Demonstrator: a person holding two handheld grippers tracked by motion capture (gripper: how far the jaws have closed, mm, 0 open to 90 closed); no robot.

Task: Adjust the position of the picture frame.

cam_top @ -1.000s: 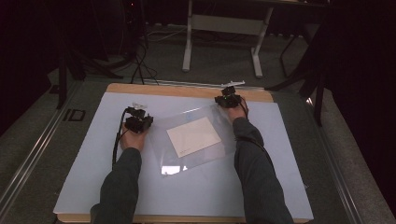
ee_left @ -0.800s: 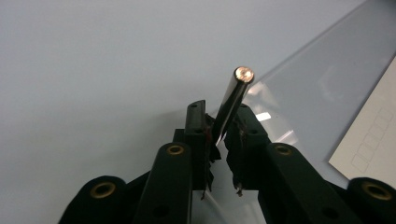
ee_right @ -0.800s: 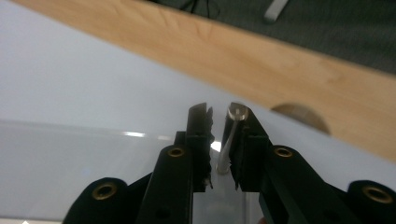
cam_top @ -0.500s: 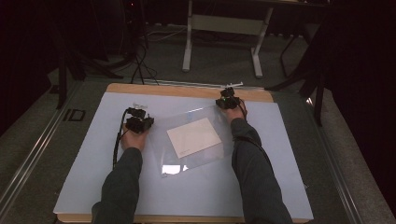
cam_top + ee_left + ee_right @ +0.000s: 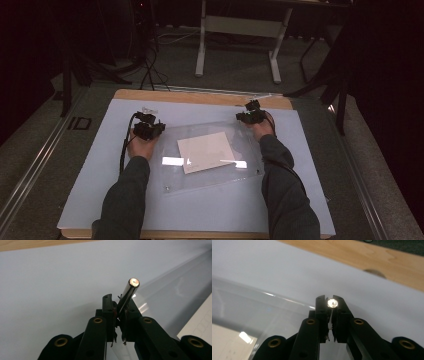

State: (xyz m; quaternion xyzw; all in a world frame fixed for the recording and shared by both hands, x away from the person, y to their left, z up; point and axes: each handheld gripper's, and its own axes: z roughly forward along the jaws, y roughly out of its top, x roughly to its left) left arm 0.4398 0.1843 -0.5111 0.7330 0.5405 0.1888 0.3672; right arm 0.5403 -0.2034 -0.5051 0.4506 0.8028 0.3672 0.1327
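A clear plastic sheet [image 5: 240,175] lies flat on the white table top [image 5: 75,190], with a pale square paper [image 5: 206,151] at its middle. My left gripper [image 5: 148,127] is at the sheet's far left corner. In the left gripper view it [image 5: 119,300] is shut on a shiny metal pin [image 5: 128,293] that sticks up at a slant over the sheet's corner [image 5: 160,297]. My right gripper [image 5: 251,115] is at the far right corner. In the right gripper view it [image 5: 330,301] is shut on a second metal pin [image 5: 332,303], seen end-on, beside the sheet's edge [image 5: 274,296].
A wooden strip [image 5: 200,97] borders the table's far edge. A small fitting [image 5: 166,188] sits at the sheet's near left corner. Beyond the table stand a white metal frame [image 5: 202,45] and loose cables [image 5: 150,65] on the floor.
My right gripper has come a little nearer to the person, down at the sheet's far right corner. The left gripper has stayed put.
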